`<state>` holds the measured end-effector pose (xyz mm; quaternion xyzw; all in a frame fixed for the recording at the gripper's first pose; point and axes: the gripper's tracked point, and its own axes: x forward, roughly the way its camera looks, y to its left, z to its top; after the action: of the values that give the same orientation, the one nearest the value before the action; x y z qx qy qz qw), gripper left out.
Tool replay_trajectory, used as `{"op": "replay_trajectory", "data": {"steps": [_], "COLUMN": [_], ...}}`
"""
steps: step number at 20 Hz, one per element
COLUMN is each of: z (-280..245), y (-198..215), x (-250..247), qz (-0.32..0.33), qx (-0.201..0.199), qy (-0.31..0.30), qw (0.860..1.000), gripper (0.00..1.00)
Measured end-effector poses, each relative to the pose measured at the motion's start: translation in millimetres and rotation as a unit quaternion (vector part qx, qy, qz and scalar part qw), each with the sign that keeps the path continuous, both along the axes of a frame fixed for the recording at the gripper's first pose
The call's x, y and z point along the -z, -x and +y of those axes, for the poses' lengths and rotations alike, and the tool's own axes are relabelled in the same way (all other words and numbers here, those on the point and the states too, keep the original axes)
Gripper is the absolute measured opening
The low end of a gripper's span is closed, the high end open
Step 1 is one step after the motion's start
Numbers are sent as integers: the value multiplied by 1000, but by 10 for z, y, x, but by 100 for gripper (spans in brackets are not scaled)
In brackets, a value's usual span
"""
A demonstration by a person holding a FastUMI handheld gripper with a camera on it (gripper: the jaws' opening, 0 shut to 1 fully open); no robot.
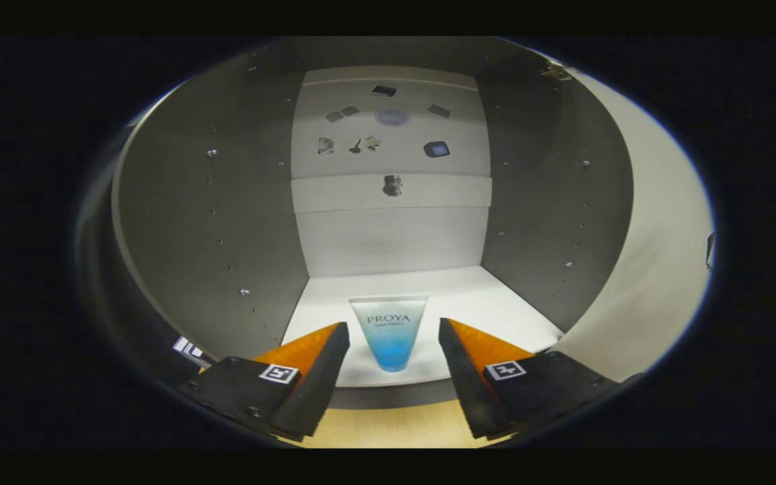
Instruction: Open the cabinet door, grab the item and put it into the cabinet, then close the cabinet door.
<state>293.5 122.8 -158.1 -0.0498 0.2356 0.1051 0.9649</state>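
Inside the cabinet (226, 222), the tube (389, 331) stands cap-down on the white shelf (489, 303), just ahead of the gripper (393, 331), whose fingers are spread and clear of it. Placing looks done; the door (657, 256) hangs open, closing remains.

We see a staged test booth: an open grey-walled cabinet (226, 222) with white floor, small printed stickers (388, 145) on its back panel.

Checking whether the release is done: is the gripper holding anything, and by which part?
Nothing is held. The gripper is open, its fingers apart on either side of the tube, which stands cap-down on the cabinet floor, touching neither.
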Motion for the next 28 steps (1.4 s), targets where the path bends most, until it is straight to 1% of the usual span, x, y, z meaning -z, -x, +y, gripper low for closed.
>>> {"op": "replay_trajectory", "data": {"steps": [3,6,8,11,15,19,21,24,28], "z": [-42,-123,-218,-378,-626,-888,-1070,-1518,-2188], "y": [249,628,934,1400,1999,2599,2876,3184,3394], "x": [-168,-344,-446,-562,-668,-709,-761,-962,-1170], "qz": [-22,-47,-64,-86,-104,-106,-109,-129,-146], "qx": [1,9,15,20,22,47,56,83,117], "qy": [-9,-36,-44,-38,-15,-28,-31,-24,-17], "qw": [1000,998,997,995,994,993,992,988,982], "gripper": [97,99,99,99,99,99,98,99,99]}}
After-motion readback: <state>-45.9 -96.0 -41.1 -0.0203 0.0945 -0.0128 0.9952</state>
